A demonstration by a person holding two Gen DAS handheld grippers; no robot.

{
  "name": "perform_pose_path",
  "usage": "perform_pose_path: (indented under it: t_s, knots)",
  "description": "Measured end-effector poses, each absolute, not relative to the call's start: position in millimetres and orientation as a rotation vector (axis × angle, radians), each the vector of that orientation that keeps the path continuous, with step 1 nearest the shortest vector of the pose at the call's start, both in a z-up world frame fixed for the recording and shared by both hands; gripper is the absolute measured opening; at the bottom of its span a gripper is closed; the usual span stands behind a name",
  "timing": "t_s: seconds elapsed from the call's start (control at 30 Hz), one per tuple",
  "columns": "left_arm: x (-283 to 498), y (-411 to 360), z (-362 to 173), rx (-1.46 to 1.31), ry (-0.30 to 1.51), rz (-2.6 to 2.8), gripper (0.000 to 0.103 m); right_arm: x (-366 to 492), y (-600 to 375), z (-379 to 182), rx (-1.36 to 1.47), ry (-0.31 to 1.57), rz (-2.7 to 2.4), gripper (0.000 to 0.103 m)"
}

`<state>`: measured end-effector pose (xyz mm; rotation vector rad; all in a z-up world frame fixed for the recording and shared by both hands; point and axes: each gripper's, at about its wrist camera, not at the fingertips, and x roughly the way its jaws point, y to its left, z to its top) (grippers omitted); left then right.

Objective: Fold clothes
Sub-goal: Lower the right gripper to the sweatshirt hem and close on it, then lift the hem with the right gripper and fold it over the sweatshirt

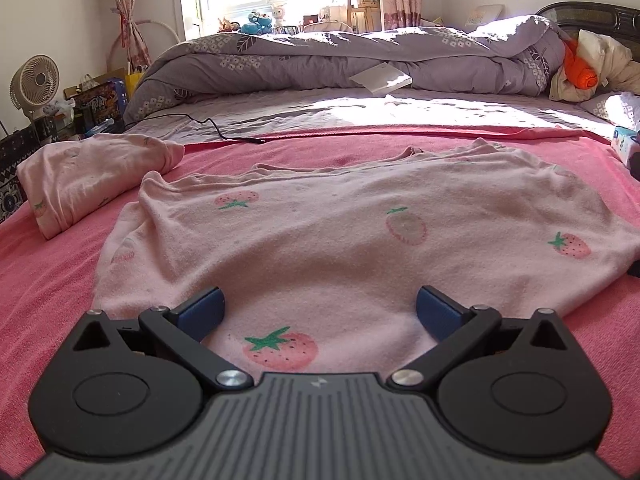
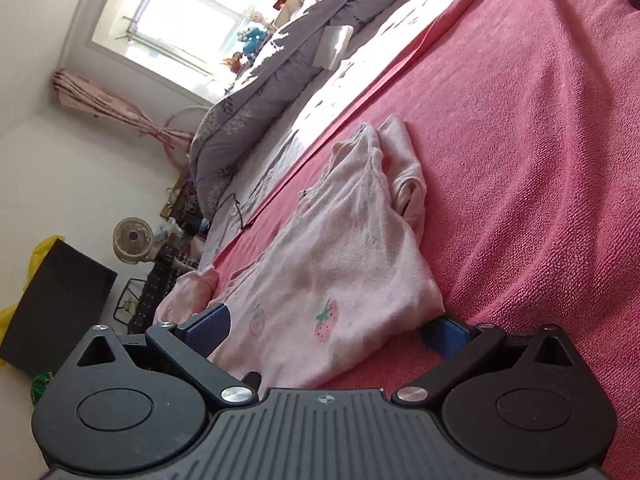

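A pale pink shirt with strawberry prints [image 1: 340, 240] lies spread on the pink bedspread [image 1: 48, 272]. My left gripper [image 1: 320, 312] hovers open over its near hem, blue pads wide apart with cloth under the gap. In the right wrist view the same shirt [image 2: 328, 264] runs away from me, tilted. My right gripper [image 2: 326, 326] is open at the shirt's near corner, one blue pad [image 2: 208, 326] above the cloth and the other [image 2: 446, 330] low beside its edge. A second pink strawberry garment [image 1: 92, 176], folded, rests at the far left.
A bunched purple floral duvet [image 1: 340, 60] and a white box [image 1: 382, 77] lie across the far bed. A black cable [image 1: 216, 130] trails onto the bedspread. Fan [image 1: 34, 82] and clutter stand at the left, orange and cream clothes [image 1: 584, 68] at the right.
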<state>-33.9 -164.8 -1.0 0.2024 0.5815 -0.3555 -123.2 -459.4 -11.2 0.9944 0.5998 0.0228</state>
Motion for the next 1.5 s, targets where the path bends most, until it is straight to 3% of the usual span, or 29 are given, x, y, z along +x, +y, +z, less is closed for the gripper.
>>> perform_pose_path:
  t_s: [0.63,0.7,0.77,0.8,0.87,1.07,1.2,1.37,1.5]
  knots:
    - [-34.9,-161.0,-1.5,0.177,0.577,-0.363,0.103,-96.2,-416.8,-11.7,0.697,0.515,-0.192,0.103]
    - [-35.8,-161.1,-1.5,0.175,0.576,-0.363,0.103,-101.3,-417.6,-11.0,0.705,0.504,-0.208,0.095]
    - [-36.4,-161.2,-1.6,0.175,0.574,-0.363,0.103,-104.5,-422.2,-9.4,0.715,0.530,-0.280,0.054]
    - [-36.6,-161.1,-1.6,0.174,0.573,-0.362,0.103,-104.4,-425.2,-9.5,0.723,0.544,-0.292,0.047]
    - [-37.2,-160.8,-1.5,0.171,0.571,-0.361,0.103,-106.6,-435.8,-12.7,0.770,0.559,-0.269,0.020]
    - [-55.9,-116.3,9.1,0.142,0.528,-0.323,0.103,-112.0,-454.7,-5.7,0.862,0.539,-0.187,0.013]
    - [-63.4,-43.9,-0.8,0.037,0.530,-0.192,0.103,-103.2,-426.0,35.4,0.706,0.478,-0.126,0.012]
    - [-82.0,6.1,1.9,-0.095,0.443,-0.147,0.103,-55.1,-330.4,77.5,0.466,0.500,0.049,0.012]
    - [-90.7,42.4,-4.3,-0.218,0.395,-0.139,0.103,-19.3,-229.5,69.4,0.224,0.551,0.185,0.012]
